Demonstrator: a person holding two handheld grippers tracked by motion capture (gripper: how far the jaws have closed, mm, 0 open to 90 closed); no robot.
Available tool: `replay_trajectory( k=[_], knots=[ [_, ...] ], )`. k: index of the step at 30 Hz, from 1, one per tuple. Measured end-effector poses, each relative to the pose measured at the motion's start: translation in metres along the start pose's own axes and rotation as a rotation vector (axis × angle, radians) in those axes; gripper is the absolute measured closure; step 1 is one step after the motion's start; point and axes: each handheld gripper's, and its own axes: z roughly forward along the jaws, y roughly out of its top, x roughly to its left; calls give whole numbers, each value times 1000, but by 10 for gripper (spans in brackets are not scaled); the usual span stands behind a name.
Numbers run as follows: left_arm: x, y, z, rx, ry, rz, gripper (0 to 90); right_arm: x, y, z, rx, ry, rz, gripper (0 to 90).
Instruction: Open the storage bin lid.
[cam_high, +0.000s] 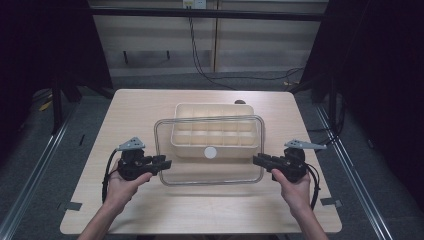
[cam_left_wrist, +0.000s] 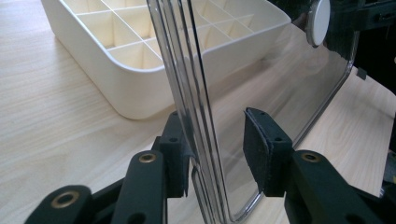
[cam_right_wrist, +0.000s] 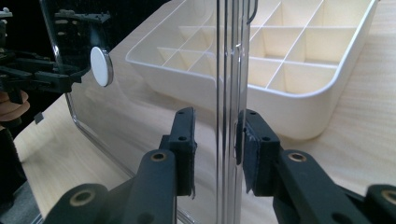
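Observation:
A clear plastic lid (cam_high: 210, 174) with a white round knob (cam_high: 210, 152) hangs level between my two grippers, overlapping the front of a cream compartment tray (cam_high: 215, 109). At the lid's left edge my left gripper (cam_high: 167, 162) is shut on the rim. The right gripper (cam_high: 256, 160) is shut on the right edge. In the left gripper view the lid (cam_left_wrist: 187, 70) runs edge-on between the pads (cam_left_wrist: 175, 149), with the tray (cam_left_wrist: 140, 100) behind. The right gripper view has the lid (cam_right_wrist: 231, 70) between its pads (cam_right_wrist: 254, 144), the knob (cam_right_wrist: 100, 65) and the tray (cam_right_wrist: 289, 112).
The light wooden table (cam_high: 150, 210) has bare wood in front of and beside the tray. Dark floor with metal rails lies on both sides, and cables trail behind the far edge. Both of the person's forearms enter from the bottom.

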Motion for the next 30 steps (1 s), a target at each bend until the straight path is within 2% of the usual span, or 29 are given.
replay_trajectory(
  k=[3,5,7,9,11,16,19,21,30],
  knots=[
    [-4,-3,1,12,-7,2,623,-2,-7,-3,2,0,11,689],
    [-7,-5,0,19,-24,-16,626,-3,-12,-5,8,3,24,687],
    [-13,-7,-4,19,-25,0,627,-2,-15,-8,7,12,40,687],
    [-17,-9,-6,19,-22,8,629,0,-17,-11,8,15,35,686],
    [-18,-11,-7,17,-17,5,629,2,-19,-13,11,14,28,687],
    [-19,-20,-6,49,-17,2,624,8,-26,-15,29,11,15,689],
    [-18,-25,-7,57,-20,13,624,9,-34,-14,44,15,23,689],
    [-17,-29,-7,51,-20,-1,624,11,-44,-12,61,22,38,689],
    [-22,-37,-8,66,-30,-5,626,13,-51,-15,73,22,37,690]
  ],
)
